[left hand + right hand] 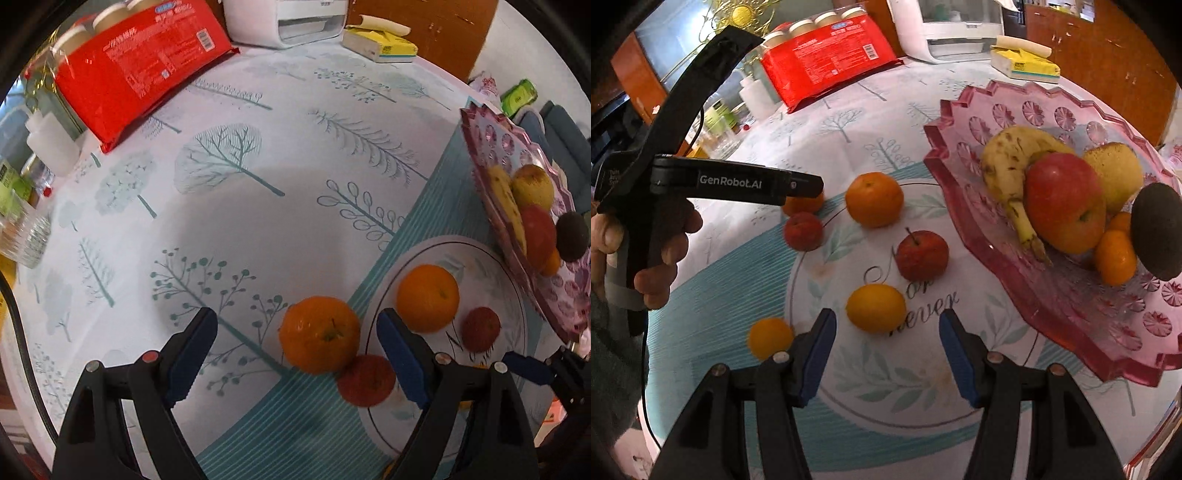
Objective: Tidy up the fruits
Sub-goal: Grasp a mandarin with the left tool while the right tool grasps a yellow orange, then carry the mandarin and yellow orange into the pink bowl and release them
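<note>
- Left gripper (295, 354): blue-padded fingers spread wide, nothing between the pads yet. I read this as lined up to take the round orange tangerine with the green stem scar (319, 334), which sits just ahead in the gap, on the tree-printed tablecloth (229, 229), not on any dish.
- Touching that tangerine, on its near right side, a small red apple-like fruit (365, 380) rests against the rim of the white round plate with the thin dark ring (517, 306). Closing could nudge it.
- On the plate, beyond my left gripper's right finger: a second orange tangerine (428, 297) and a small red fruit (480, 328).
- Right gripper (886, 354): also spread, empty, hovering over the plate. A yellow-orange citrus fruit (876, 308) lies just ahead between the fingers; a smaller one (771, 338) sits left of the left finger, off the plate.
- Far right of it, the pink cut-glass scalloped bowl (1008, 107) already holds banana, large apple, pear, small tangerines and a dark avocado-like fruit; likely the destination.
</note>
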### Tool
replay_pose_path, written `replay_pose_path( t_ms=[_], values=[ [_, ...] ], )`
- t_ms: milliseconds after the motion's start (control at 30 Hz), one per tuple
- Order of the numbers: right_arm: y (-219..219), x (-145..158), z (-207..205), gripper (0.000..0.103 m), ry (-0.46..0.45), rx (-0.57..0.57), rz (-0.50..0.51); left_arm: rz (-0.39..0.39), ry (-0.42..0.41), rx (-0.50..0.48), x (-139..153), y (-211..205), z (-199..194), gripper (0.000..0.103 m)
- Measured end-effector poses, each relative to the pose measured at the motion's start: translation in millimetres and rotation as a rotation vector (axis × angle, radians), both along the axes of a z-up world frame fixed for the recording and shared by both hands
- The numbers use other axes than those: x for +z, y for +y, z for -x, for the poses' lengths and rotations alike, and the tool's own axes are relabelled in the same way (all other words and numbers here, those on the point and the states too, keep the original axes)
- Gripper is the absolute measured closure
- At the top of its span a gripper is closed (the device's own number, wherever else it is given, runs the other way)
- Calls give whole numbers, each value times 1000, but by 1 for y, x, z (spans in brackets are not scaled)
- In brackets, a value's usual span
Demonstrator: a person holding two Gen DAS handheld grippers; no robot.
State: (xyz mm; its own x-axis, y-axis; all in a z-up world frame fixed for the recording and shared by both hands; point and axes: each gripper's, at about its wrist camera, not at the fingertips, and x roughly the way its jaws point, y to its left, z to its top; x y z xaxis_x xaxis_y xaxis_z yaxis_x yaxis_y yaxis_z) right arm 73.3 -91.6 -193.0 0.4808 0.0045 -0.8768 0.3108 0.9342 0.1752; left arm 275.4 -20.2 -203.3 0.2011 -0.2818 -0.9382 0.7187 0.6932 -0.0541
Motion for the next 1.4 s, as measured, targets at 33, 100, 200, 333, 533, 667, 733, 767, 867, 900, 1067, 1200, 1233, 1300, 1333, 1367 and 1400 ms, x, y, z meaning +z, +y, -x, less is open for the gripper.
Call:
replay_pose_path(
  t_ms=[33, 100, 200, 333, 533, 667, 733, 767, 867, 900, 1067, 1200, 1233, 1300, 1333, 1367, 1400],
  values=[
    [-1, -2, -2, 45, 8, 1, 5, 4, 9, 7, -2, 0, -2, 17],
    [-1, -6, -5, 45, 10, 7, -2, 12, 27, 23, -7, 1, -4, 21],
    [3, -9, -9, 45, 5, 23, 13, 25, 53, 43, -14, 5, -8, 28],
    [9, -11, -15, 45, 0, 45, 53, 72, 81, 71, -17, 12, -11, 32],
    [18, -13, -20, 45, -12, 84, 89, 132, 95, 66, -14, 13, -1, 59],
    [24, -12, -23, 66, -25, 121, 107, 130, 43, 87, -13, 11, 9, 60],
    [24, -12, -22, 66, -24, 131, 103, 139, 36, 112, -12, 13, 15, 60],
    [23, -11, -21, 66, -23, 131, 100, 143, 37, 131, -11, 16, 18, 60],
    [22, -6, -16, 66, -34, 137, 105, 141, 26, 177, -3, 30, 24, 60],
    [22, -2, -13, 66, -47, 143, 106, 138, 22, 186, -1, 33, 23, 60],
    [28, 24, 0, 66, -113, 193, 120, 155, -45, 214, 44, 54, 47, 60],
    [31, 54, 14, 66, -183, 228, 131, 186, -78, 220, 83, 59, 68, 60],
    [31, 64, 18, 66, -202, 234, 137, 203, -86, 223, 97, 58, 77, 60],
    [26, 80, 26, 66, -237, 234, 144, 237, -94, 223, 117, 55, 90, 60],
    [22, 90, 30, 66, -256, 230, 148, 253, -95, 222, 126, 53, 95, 60],
    [18, 97, 34, 66, -269, 225, 152, 269, -96, 222, 134, 52, 101, 60],
    [13, 105, 37, 66, -283, 217, 155, 288, -99, 223, 143, 50, 107, 60]
  ],
)
